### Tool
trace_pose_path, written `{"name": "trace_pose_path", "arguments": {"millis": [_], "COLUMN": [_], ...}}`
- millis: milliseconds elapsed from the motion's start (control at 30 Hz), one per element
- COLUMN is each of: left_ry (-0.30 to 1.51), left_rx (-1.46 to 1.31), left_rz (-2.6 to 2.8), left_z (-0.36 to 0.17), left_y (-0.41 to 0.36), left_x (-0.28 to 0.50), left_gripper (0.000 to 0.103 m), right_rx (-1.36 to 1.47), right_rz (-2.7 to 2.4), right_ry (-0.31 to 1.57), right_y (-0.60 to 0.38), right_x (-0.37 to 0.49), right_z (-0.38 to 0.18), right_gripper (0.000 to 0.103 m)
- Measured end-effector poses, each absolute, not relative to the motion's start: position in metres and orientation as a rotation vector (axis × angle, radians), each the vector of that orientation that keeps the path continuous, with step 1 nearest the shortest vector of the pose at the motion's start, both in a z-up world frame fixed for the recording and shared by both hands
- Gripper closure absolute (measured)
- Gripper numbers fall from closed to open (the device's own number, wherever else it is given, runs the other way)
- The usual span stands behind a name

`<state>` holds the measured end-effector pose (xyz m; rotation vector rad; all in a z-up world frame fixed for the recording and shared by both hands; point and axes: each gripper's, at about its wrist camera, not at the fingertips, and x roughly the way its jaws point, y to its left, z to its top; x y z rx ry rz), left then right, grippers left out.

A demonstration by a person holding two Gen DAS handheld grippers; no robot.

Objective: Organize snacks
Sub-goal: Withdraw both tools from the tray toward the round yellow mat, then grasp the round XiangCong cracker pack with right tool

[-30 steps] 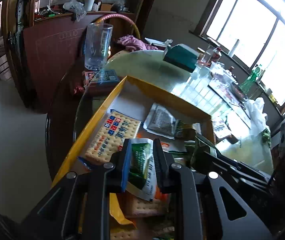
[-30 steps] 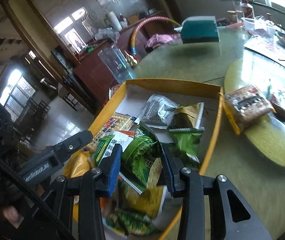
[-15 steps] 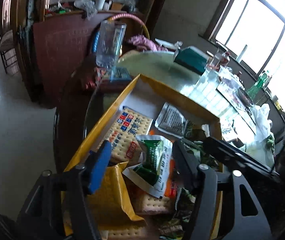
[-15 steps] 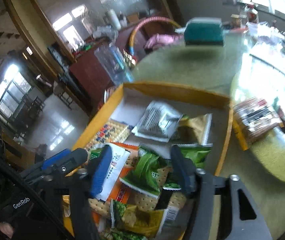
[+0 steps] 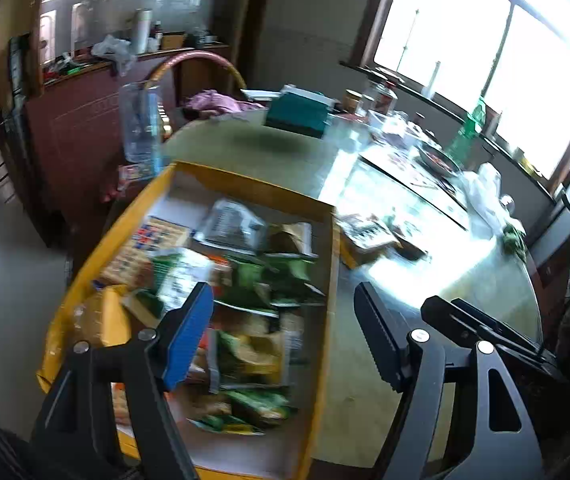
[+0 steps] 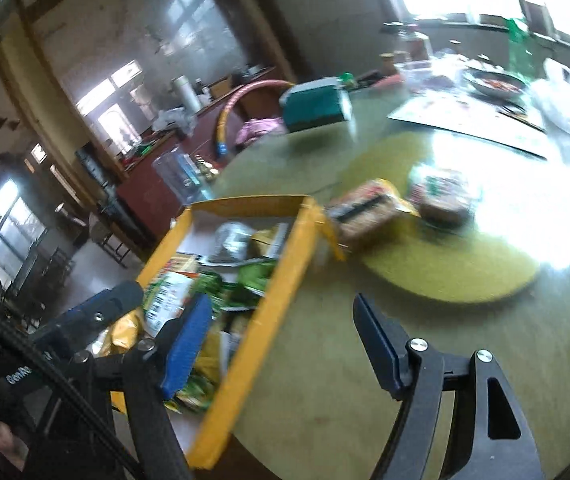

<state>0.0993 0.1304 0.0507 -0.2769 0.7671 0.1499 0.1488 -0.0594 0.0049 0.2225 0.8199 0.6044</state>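
Observation:
A yellow cardboard box (image 5: pixel 245 186) on the round table holds several snack packets: green bags (image 5: pixel 273 276), a cracker pack (image 5: pixel 145 244), a grey sachet (image 5: pixel 233 224). The box also shows in the right wrist view (image 6: pixel 245 202). My left gripper (image 5: pixel 281 328) is open and empty above the box's near right part. My right gripper (image 6: pixel 281 340) is open and empty over the box's right wall and the table beside it. Two wrapped snack packs (image 6: pixel 369 210) (image 6: pixel 445 196) lie on the yellow turntable (image 6: pixel 465 280) right of the box.
A clear plastic jug (image 5: pixel 139 124) stands behind the box at the table edge. A teal tissue box (image 5: pixel 299 114) sits further back. Bottles, a dish of food and a plastic bag (image 5: pixel 485 192) crowd the far right by the window.
Both grippers have opened and let go of their green packets, which now lie in the box. Both have pulled back and swung to the right.

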Motion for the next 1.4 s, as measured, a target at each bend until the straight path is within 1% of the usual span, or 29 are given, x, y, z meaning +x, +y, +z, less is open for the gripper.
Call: {"name": "trace_pose_path", "arguments": {"millis": [200,467,900,1400], "left_ry": [0.781,0.817,0.837,0.84], "left_rx": [-0.214,-0.182,-0.2,-0.234], "left_rz": [0.104,0.065,0.035,0.018], "left_z": [0.054,0.046,0.04,0.036], "left_y": [0.089,0.06,0.053,0.057], "left_x": [0.105,0.112,0.121,0.14], "left_gripper": [0.03,0.03,0.03,0.03], "right_rx": [0.284,0.332,0.347,0.283], "right_rz": [0.554,0.516,0.467,0.437], "right_ry": [0.846,0.85,0.87,0.899], "right_y": [-0.101,-0.135,-0.158,-0.161], "right_x": [0.158,0.16,0.179,0.211], "right_z": [-0.007,-0.013,-0.016,-0.022], "right_gripper": [0.03,0.03,0.03,0.03]}}
